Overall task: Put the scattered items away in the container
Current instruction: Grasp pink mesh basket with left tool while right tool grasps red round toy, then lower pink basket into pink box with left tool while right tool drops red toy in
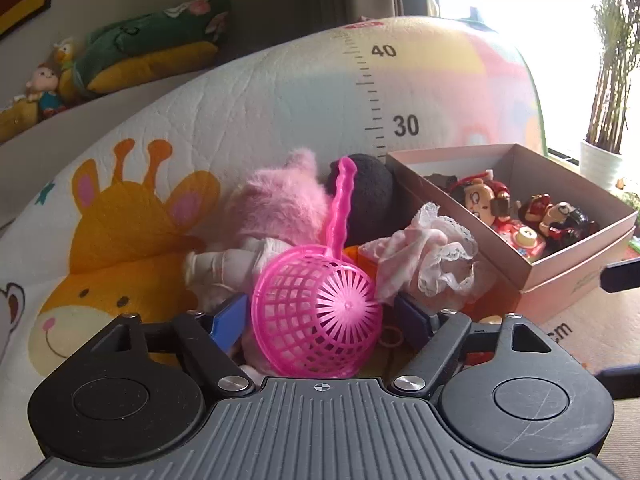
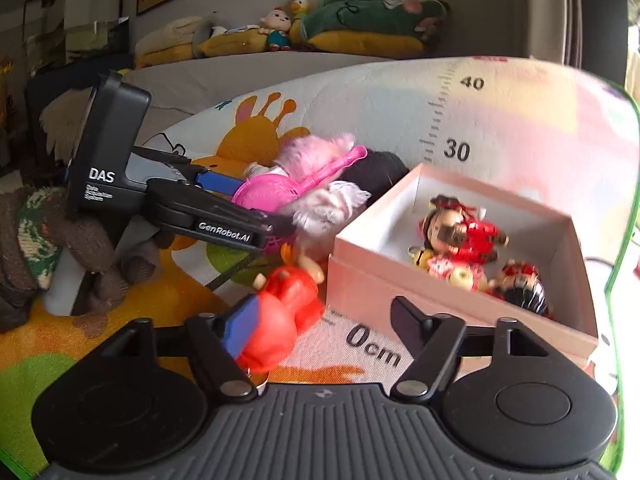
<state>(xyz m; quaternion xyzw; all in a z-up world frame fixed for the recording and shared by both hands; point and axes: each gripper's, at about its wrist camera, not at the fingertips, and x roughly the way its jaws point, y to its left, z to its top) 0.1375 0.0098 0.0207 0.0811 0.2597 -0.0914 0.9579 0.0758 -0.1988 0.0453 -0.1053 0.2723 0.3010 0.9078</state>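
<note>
A pink plastic sieve scoop (image 1: 316,320) sits between the blue fingers (image 1: 230,322) of my left gripper (image 1: 320,318), which is shut on its basket, with the handle pointing up. From the right wrist view, the left gripper (image 2: 260,204) holds the scoop (image 2: 264,194) above the toy pile. My right gripper (image 2: 324,320) is open low over the mat, and a red plastic toy (image 2: 286,308) lies against its left finger (image 2: 240,328). The pink cardboard box (image 1: 560,272) (image 2: 400,288) stands to the right and holds several dolls.
Behind the scoop lie a pink furry plush (image 1: 280,200), a black plush (image 1: 368,192) and a white lace cloth (image 1: 432,252). All rest on a play mat (image 1: 240,100) with a giraffe and a ruler print. A knitted sleeve (image 2: 24,240) shows at left.
</note>
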